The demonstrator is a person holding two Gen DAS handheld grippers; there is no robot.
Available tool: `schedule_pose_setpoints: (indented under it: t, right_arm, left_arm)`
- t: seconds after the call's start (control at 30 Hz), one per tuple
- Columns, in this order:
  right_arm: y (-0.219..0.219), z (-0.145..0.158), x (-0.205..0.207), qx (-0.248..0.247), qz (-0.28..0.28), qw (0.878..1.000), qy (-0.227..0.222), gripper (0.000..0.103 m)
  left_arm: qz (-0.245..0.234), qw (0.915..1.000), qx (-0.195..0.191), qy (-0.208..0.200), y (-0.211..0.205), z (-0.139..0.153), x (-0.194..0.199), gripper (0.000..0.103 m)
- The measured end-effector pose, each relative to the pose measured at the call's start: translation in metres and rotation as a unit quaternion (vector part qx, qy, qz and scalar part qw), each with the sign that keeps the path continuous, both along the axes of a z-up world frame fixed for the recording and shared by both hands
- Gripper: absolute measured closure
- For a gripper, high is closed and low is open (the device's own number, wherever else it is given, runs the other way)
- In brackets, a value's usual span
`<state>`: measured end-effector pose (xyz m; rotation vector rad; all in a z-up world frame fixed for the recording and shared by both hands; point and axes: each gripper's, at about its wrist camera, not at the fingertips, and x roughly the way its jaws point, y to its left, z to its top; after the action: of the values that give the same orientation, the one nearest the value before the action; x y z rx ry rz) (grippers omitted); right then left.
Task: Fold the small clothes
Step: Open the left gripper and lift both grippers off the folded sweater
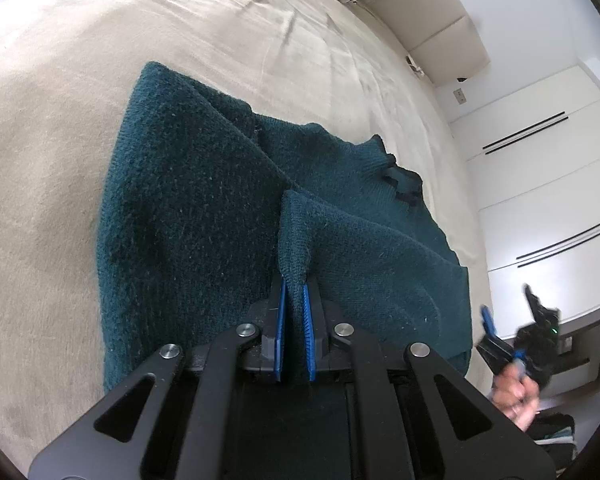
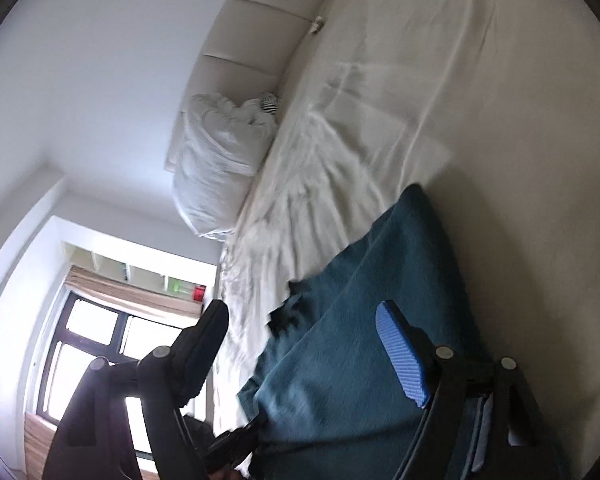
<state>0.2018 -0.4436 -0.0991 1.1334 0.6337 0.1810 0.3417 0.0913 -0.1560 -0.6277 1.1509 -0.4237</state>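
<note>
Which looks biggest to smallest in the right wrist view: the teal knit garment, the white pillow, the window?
1. teal knit garment, though it lies nearest the camera.
2. white pillow and window: look alike, not ranked.

Both wrist cameras look down along their fingers, close over the bed [image 1: 60, 160], sharing the teal sweater [image 1: 204, 208].

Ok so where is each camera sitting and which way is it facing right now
Left wrist: sits on the left gripper, looking down its fingers at the teal sweater on the bed; the gripper is shut on a fold, and the person's hand shows at right.
Right wrist: sits on the right gripper, open and empty, looking across the sweater toward the pillow and window.
Shared: sweater, bed, headboard.
</note>
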Motion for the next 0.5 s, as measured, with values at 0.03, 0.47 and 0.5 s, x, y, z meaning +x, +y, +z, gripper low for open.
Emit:
schedule_pose_setpoints:
  t: [0.03, 0.47, 0.5]
  right_arm:
    - [-0.002, -0.007, 0.005, -0.002, 0.003, 1.0, 0.007, 0.022]
    - [-0.029, -0.029, -0.044, -0.007, -0.035, 0.999, 0.032, 0.035]
    - [-0.03, -0.022, -0.048, -0.014, -0.037, 0.999, 0.023, 0.032]
  left_arm:
    - [0.001, 1.0, -0.005, 0.001, 0.001, -0.001, 0.0, 0.095]
    - [0.021, 0.9997, -0.009, 0.004, 0.017, 0.009, -0.005, 0.094]
    - [0.031, 0.9995, 0.002, -0.005, 0.022, 0.016, -0.008, 0.094]
